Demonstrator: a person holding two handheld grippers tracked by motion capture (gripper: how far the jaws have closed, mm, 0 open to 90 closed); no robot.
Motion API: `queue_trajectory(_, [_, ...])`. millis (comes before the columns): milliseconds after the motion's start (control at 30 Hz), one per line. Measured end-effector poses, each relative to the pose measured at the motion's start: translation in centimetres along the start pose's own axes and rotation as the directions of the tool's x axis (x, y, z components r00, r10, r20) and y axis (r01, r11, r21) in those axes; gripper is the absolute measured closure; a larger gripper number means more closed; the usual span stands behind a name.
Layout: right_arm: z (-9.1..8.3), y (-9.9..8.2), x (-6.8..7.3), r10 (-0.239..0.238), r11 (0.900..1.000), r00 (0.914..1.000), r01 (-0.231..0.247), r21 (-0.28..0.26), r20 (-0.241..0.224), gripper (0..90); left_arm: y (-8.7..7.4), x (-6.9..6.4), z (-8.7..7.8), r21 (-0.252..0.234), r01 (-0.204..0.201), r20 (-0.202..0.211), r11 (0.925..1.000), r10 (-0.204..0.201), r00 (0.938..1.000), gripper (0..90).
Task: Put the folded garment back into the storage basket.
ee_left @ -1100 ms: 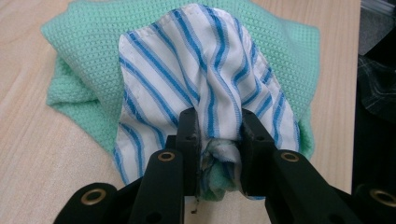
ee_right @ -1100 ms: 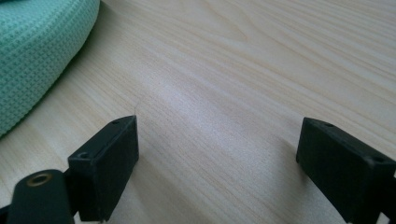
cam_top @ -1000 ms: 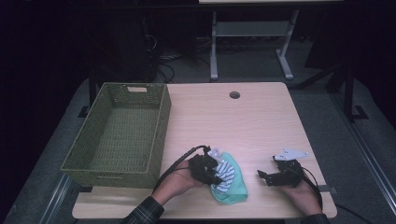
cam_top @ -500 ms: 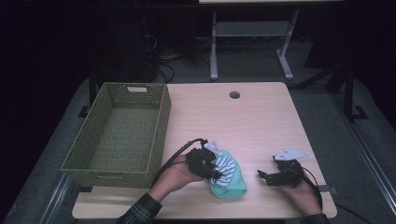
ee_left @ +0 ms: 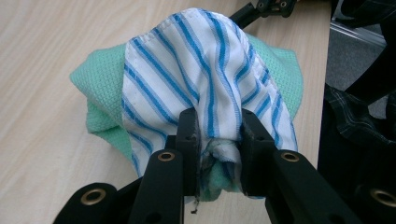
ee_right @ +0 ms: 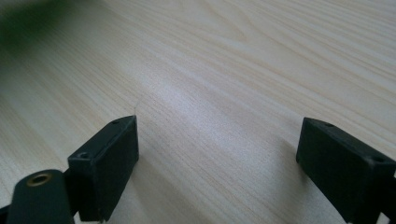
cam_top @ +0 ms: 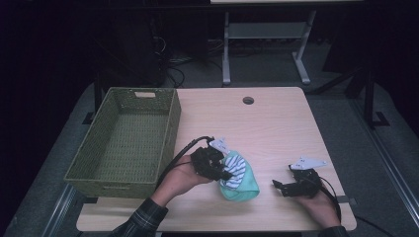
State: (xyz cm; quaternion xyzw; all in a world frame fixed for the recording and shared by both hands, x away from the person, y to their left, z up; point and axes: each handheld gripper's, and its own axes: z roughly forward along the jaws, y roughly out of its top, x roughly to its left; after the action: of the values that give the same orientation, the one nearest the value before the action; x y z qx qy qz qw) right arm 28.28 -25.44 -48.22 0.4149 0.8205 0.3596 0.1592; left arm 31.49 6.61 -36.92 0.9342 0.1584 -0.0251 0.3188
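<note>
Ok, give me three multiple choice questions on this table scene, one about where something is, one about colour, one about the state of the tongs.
1. Where does the basket stand?
A. on the table's left side
B. on the table's right side
C. on the floor

2. What colours are the stripes on the white cloth?
A. red
B. blue
C. black

3. How do the left tongs stand?
A. wide open over bare wood
B. shut on nothing
C. shut on the striped cloth

Answers:
1 A, the high view shows it at the left edge of the table.
2 B, the left gripper view shows blue lines, with a green cloth beneath.
3 C, both pads pinch a fold of it, while the right tongs stand open.
</note>
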Motion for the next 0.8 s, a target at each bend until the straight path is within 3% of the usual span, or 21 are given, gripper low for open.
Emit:
queue_trajectory(467, [0.0,0.0,0.0,0.000,1.0000,1.0000,0.000,0.001,0.001,12.3,0.7,1.3,-3.7,-0.034,0.032,-0.060,0.9989,-0.034,0.9976,72.6])
queue_trajectory(800, [0.1,0.0,0.0,0.013,0.9999,0.9998,-0.013,0.010,0.015,7.8,-0.1,2.6,-6.6,-0.070,0.073,-0.112,0.9948,-0.081,0.9905,72.5])
